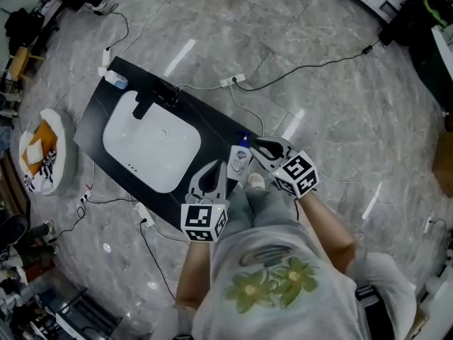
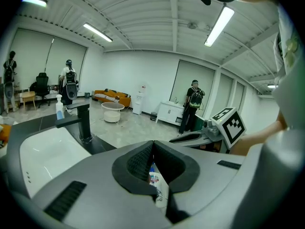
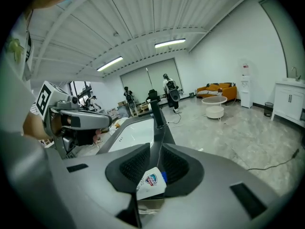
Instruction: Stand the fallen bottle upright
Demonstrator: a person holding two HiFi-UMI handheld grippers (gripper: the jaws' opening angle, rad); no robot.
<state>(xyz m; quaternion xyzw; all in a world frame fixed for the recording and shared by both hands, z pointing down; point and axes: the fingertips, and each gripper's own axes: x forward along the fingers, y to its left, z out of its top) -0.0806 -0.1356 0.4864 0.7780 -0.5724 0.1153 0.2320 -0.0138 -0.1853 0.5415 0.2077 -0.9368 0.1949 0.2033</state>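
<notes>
Viewing from above: I see a black desk [image 1: 106, 99] set on a grey marble floor [image 1: 325, 83], with both tools at the desk's near corner.
Desk contents: a white basin [image 1: 152, 144] is sunk into the top. A black tap [image 1: 151, 98] stands at its far edge, and a small pump dispenser [image 1: 115, 81] stands by the far corner.
Bottle: the white bottle [image 1: 240, 161] has a blue cap and a printed label. It is at the near right corner of the desk, between the two tools, cap end pointing away from me.
Bottle posture: it looks tilted in the right gripper view. I cannot tell whether it lies flat on the desk.
Left tool [image 1: 216, 168]: it sits just beside the bottle's body. In its own view the pads meet at the tips, and the bottle shows only through the opening below them.
Right tool [image 1: 259, 147]: it is close to the bottle's cap end. Its pads stand a narrow slit apart, and the bottle shows low in the opening with the cap beside the right pad.
Floor: cables trail across it around the desk.
Background: several people stand far off in the room.
</notes>
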